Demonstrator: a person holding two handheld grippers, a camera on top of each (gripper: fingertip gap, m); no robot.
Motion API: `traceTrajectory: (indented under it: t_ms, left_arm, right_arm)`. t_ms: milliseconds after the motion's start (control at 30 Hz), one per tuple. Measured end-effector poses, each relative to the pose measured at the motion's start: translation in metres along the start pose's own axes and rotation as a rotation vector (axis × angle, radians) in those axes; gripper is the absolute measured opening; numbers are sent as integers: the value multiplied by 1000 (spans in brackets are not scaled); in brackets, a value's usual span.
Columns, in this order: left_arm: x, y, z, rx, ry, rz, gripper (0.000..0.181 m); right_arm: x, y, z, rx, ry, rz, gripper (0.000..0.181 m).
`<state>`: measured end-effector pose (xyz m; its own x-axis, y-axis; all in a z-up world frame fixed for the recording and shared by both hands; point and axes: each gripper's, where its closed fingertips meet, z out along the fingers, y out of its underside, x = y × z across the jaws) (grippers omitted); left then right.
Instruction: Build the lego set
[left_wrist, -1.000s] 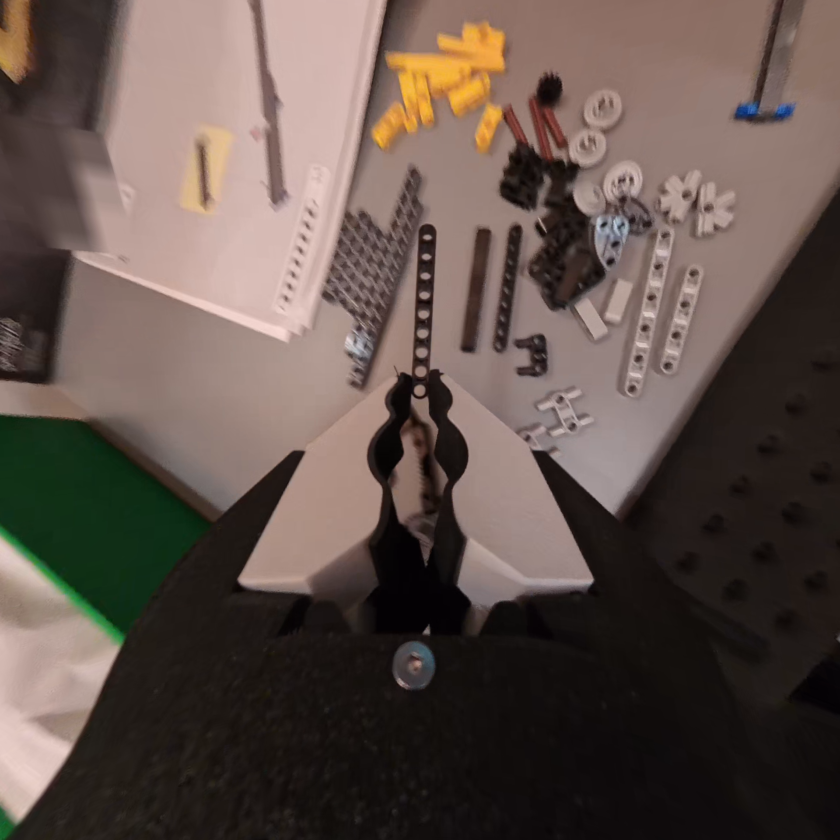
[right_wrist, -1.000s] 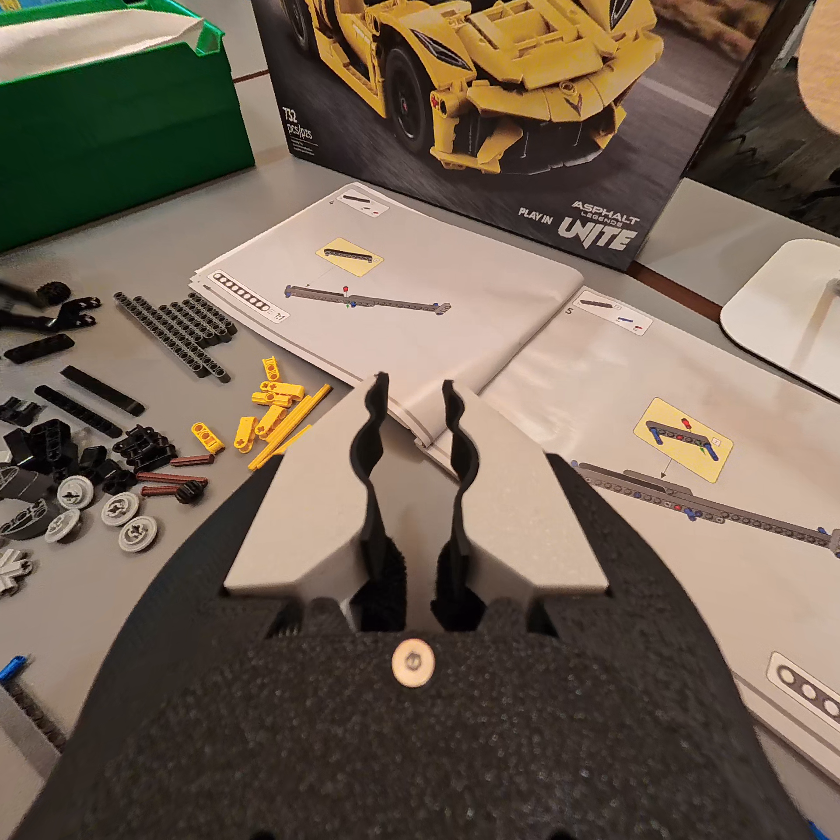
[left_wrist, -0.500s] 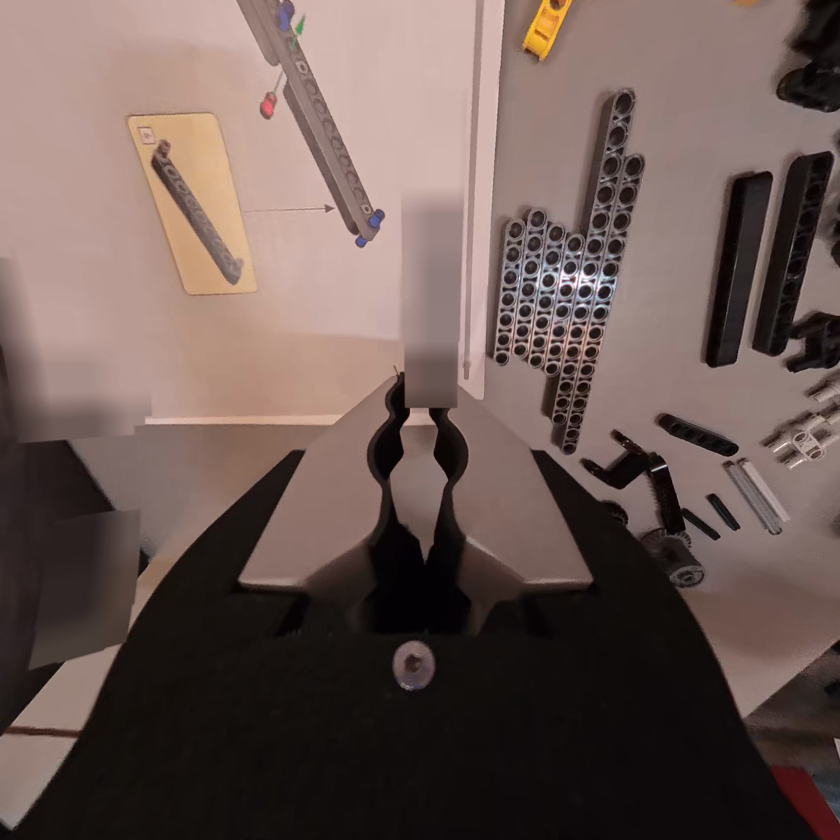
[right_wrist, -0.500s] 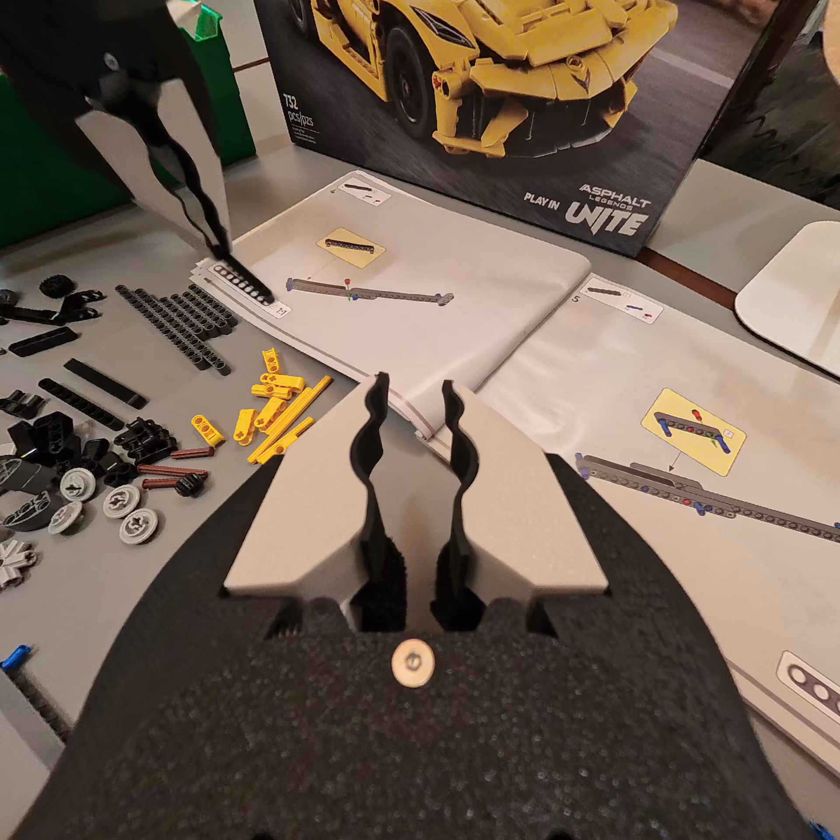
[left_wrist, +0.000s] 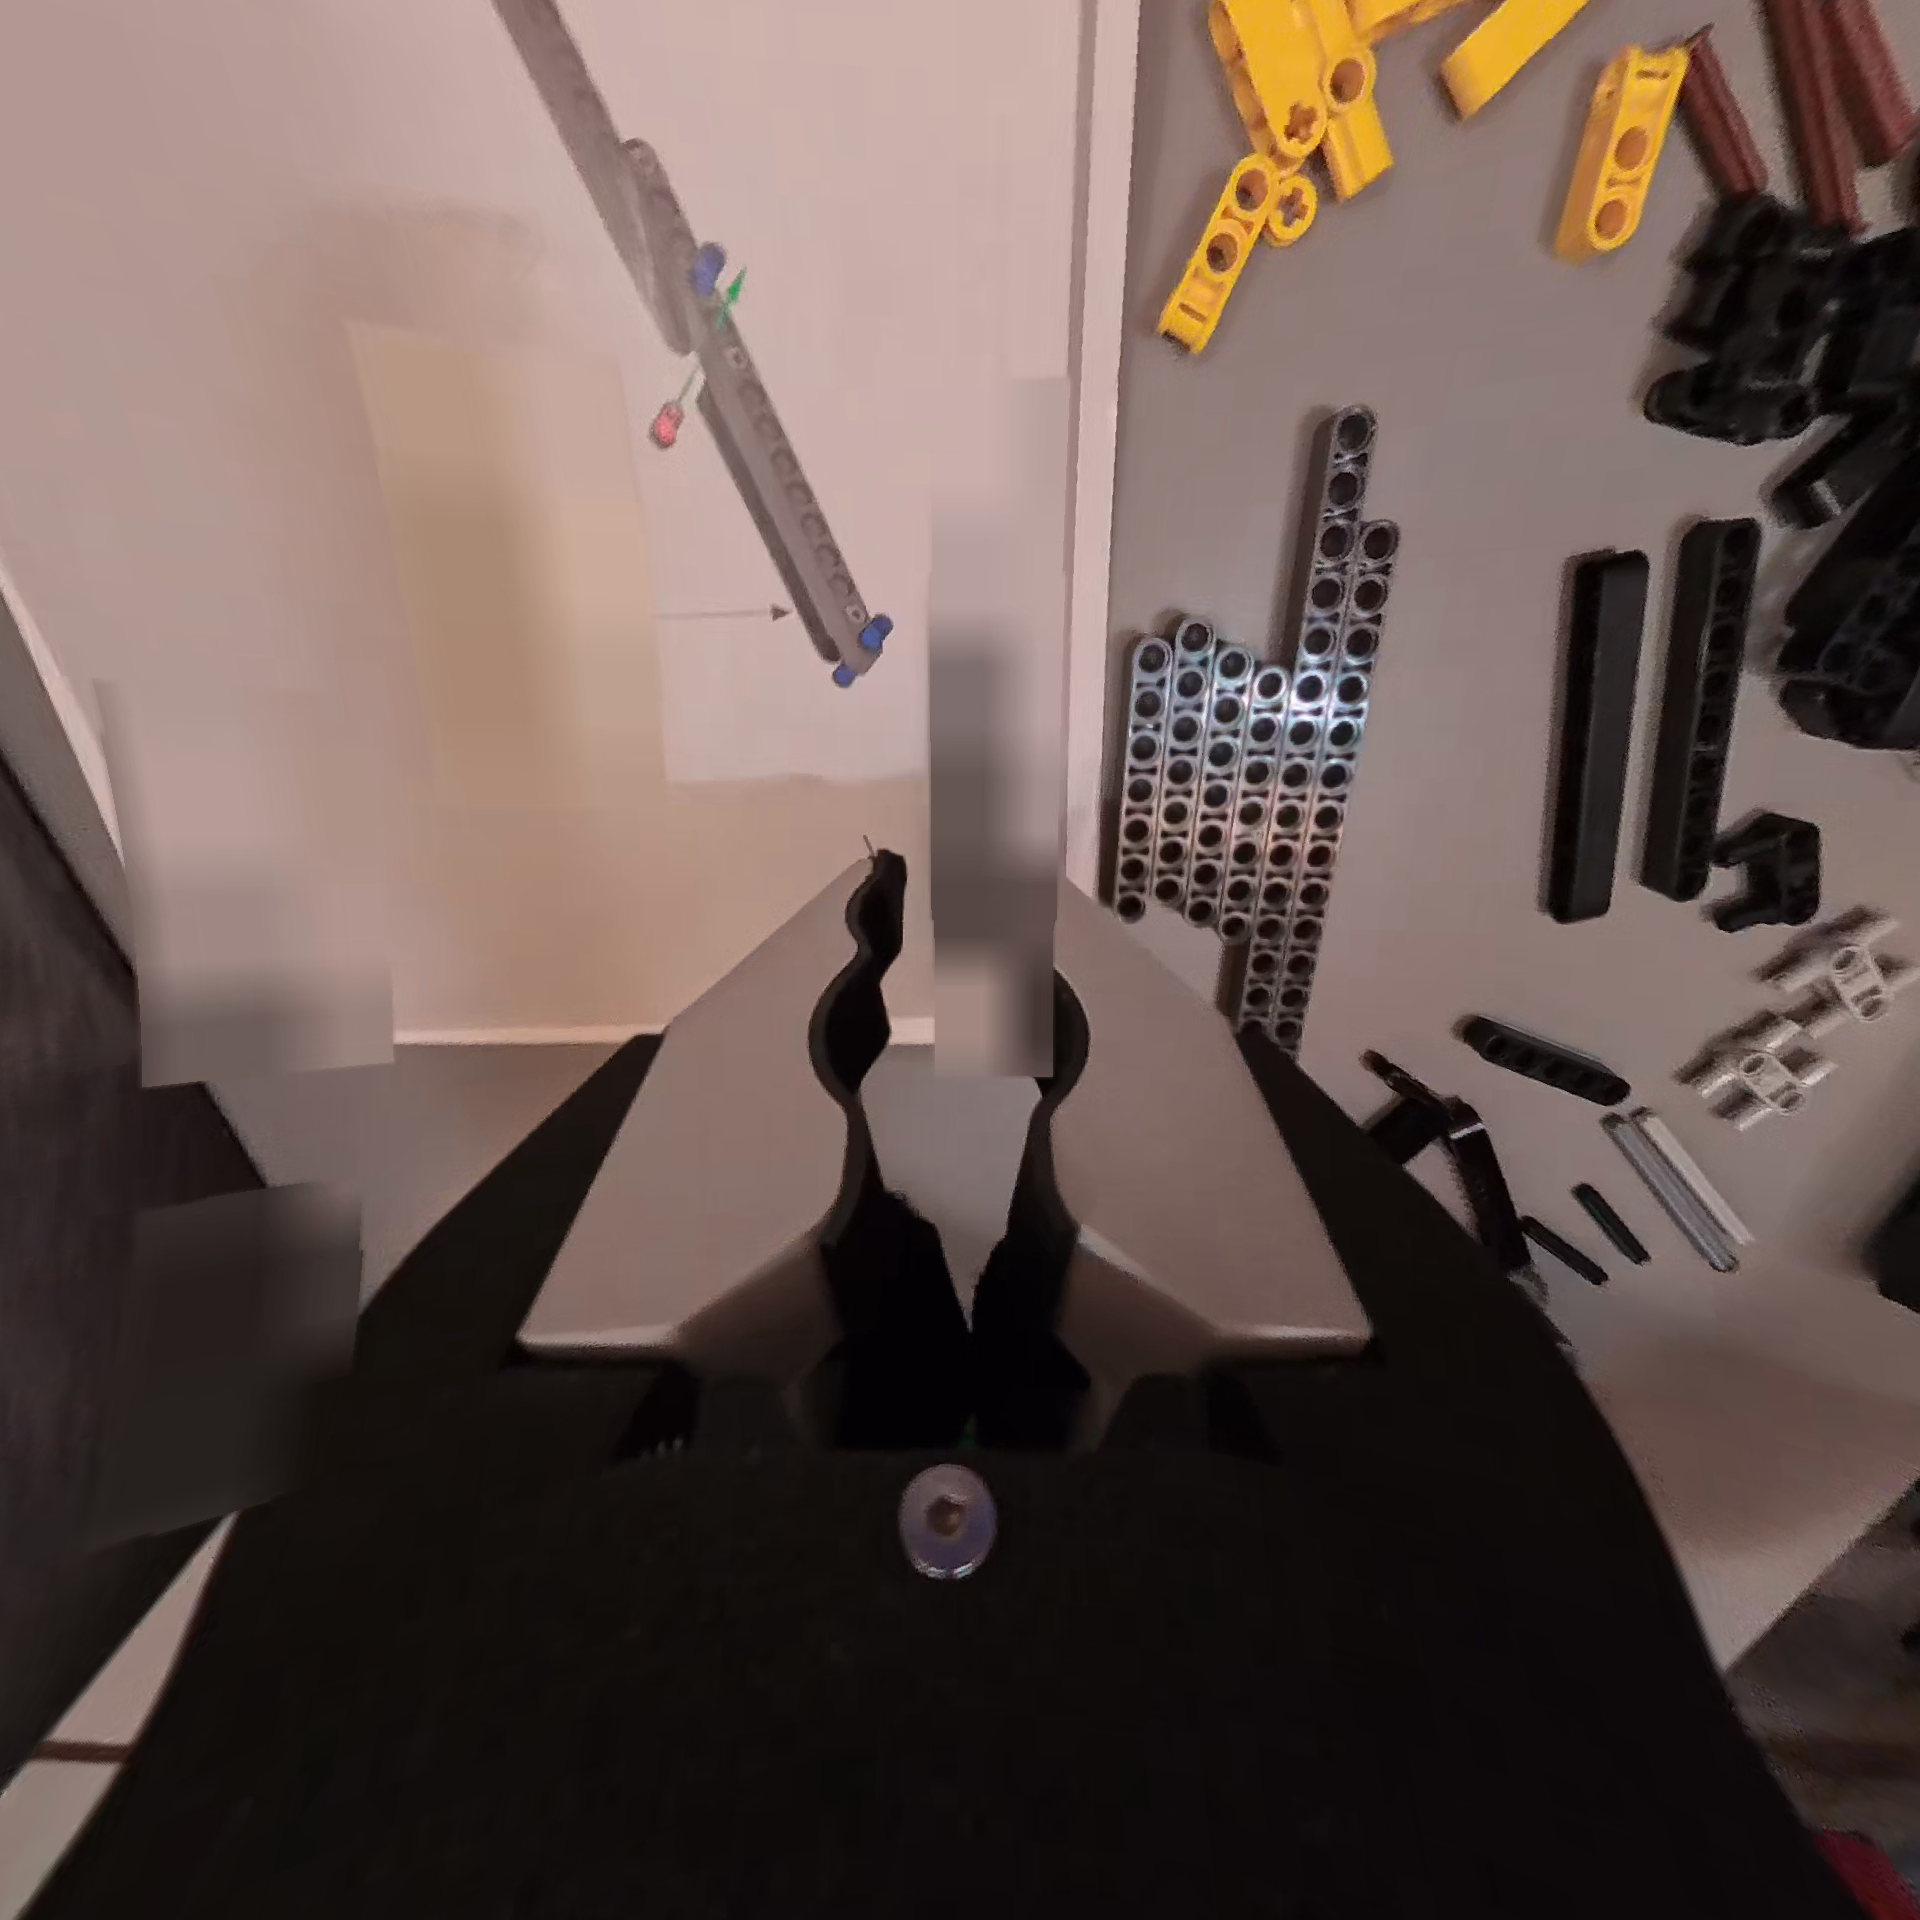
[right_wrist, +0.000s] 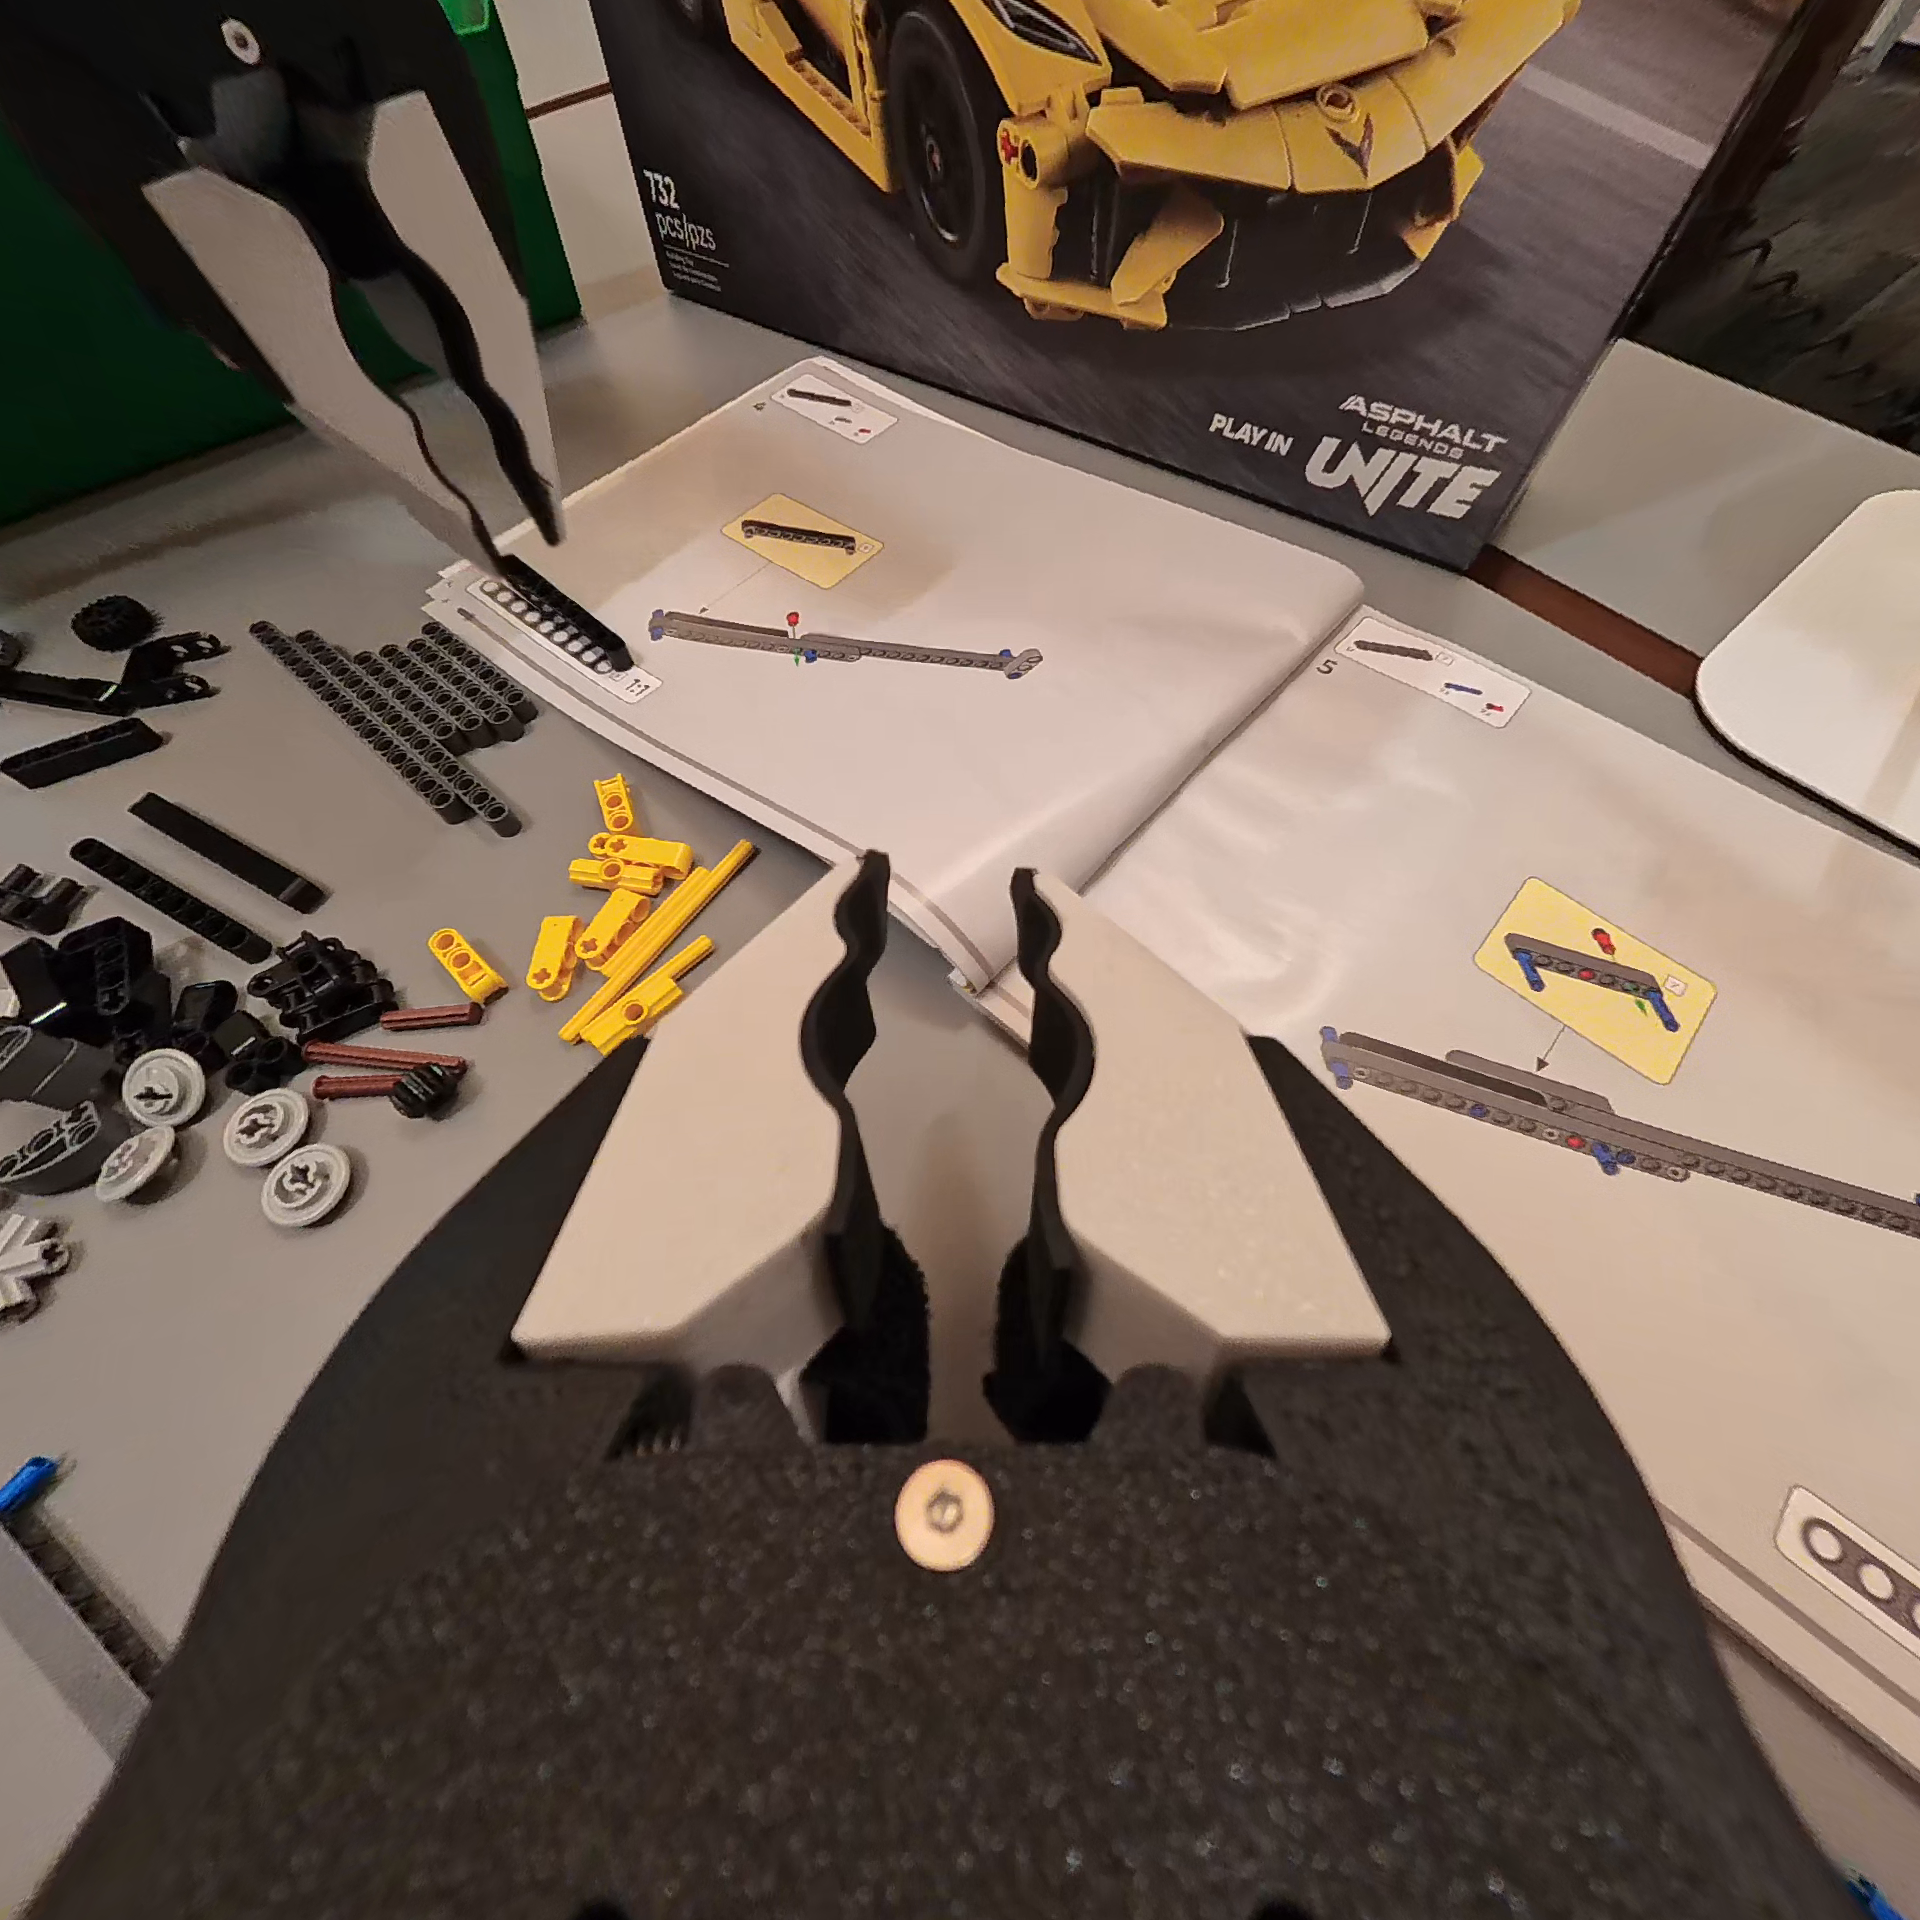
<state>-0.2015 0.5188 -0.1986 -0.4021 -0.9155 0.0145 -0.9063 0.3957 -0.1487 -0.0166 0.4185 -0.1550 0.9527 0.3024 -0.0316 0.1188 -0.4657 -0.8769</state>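
My left gripper points down at the open instruction booklet; a blurred patch hides what lies between its tips. In the right wrist view the left gripper stands at the booklet's left edge. A black beam lies flat on the printed scale drawing there, one end between the fingertips. The jaws stand slightly apart, a bit wider than the beam. My right gripper is open and empty, above the booklet's near edge.
A row of dark grey beams lies beside the booklet. Yellow parts, black parts and grey discs are spread to the left. The set's box and a green bin stand behind. A white base sits at the right.
My left gripper carried the black beam from the parts pile to the booklet and laid it on the scale drawing. Its jaws stand wider than half a second ago. The right gripper barely moved.
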Motion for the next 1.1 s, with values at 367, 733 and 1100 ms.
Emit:
traceTrajectory:
  t_ms: [367,733,1100]
  left_arm:
    - [0,-4,15,-54,10,13,6]
    - [-1,0,14,-78,31,-16,5]
    - [5,-2,15,-94,45,4,5]
  right_arm:
    - [3,0,-2,-2,9,-3,24]
    - [2,3,0,-15,9,-9,24]
    - [2,7,2,-29,5,-10,24]
